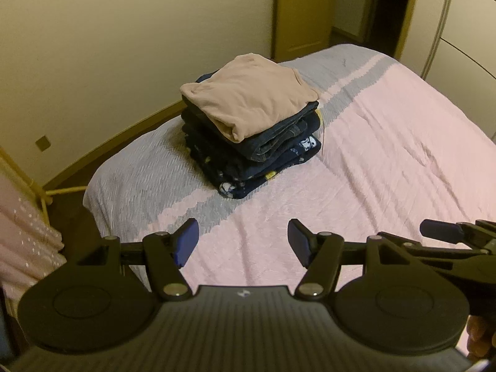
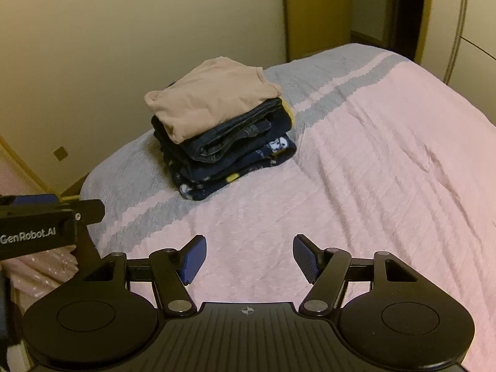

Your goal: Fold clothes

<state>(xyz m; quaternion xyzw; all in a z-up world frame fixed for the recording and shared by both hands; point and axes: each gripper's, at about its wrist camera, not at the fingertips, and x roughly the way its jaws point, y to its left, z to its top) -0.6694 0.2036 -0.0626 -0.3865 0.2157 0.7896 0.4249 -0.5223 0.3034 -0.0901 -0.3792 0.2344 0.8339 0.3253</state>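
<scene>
Covering most of both views, the bed (image 1: pixel 387 142) runs from the near edge to the far wall, spread with a pink blanket (image 2: pixel 372 186) that carries grey stripes along its left side. On the far left part of the bed, across those stripes, stands the stack (image 1: pixel 251 133) of folded clothes, upright and squared, well apart from both claws. Its top piece is a beige top (image 1: pixel 248 99), folded flat and overhanging the layers below a little on the near side. Under it lie folded jeans (image 1: pixel 279 142), and at the bottom a dark printed piece (image 1: pixel 266 173) with white and yellow marks, touching the blanket. A cream wall (image 1: pixel 93 46) rises behind the bed on the left, and a yellowish door (image 2: pixel 316 9) stands at the far end. Near left, a pink spotted cloth (image 1: pixel 21 232) hangs beside the bed. The left claw (image 1: pixel 243 241) hovers over the near pink part of the blanket, jaws spread wide with nothing between its blue pads (image 1: pixel 186 241). The right claw (image 2: pixel 249 259) is just beside it to the right, likewise spread wide and empty, its ribbed blue pads (image 2: pixel 305 257) clear of the blanket.
</scene>
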